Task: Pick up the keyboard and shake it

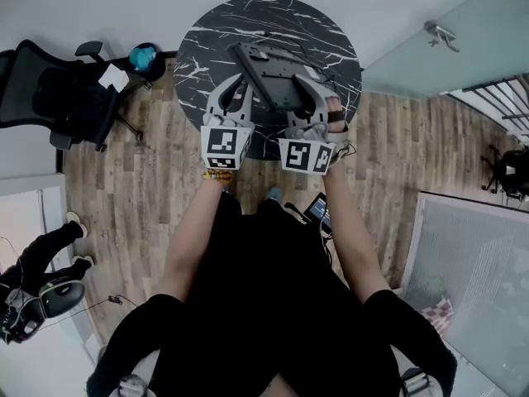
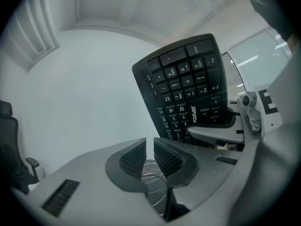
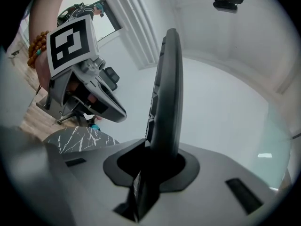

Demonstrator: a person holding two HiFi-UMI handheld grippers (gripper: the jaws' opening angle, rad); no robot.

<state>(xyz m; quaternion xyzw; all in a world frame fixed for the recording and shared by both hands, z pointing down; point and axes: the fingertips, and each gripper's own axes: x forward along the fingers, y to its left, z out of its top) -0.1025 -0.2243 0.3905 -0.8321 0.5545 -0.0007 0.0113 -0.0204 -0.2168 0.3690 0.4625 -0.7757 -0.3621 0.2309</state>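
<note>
A black keyboard (image 1: pixel 277 77) hangs tilted above the round black marble table (image 1: pixel 215 31), its underside towards the head view. My right gripper (image 1: pixel 318 98) is shut on its near right edge. In the right gripper view the keyboard (image 3: pixel 167 93) stands edge-on between the jaws of my right gripper (image 3: pixel 157 161). My left gripper (image 1: pixel 234 89) sits beside the keyboard's left side. In the left gripper view the pads of my left gripper (image 2: pixel 149 157) are all but together, with a thin slit between them holding nothing. The keyboard's keys (image 2: pixel 188 88) show off to the right, apart from these jaws.
A black office chair (image 1: pixel 58 89) stands left of the table, with a blue object (image 1: pixel 143 56) by it. A glass wall (image 1: pixel 446 31) runs at the right. A small device (image 1: pixel 318 209) lies on the wooden floor near the person's feet. Another person's legs (image 1: pixel 41 251) show at lower left.
</note>
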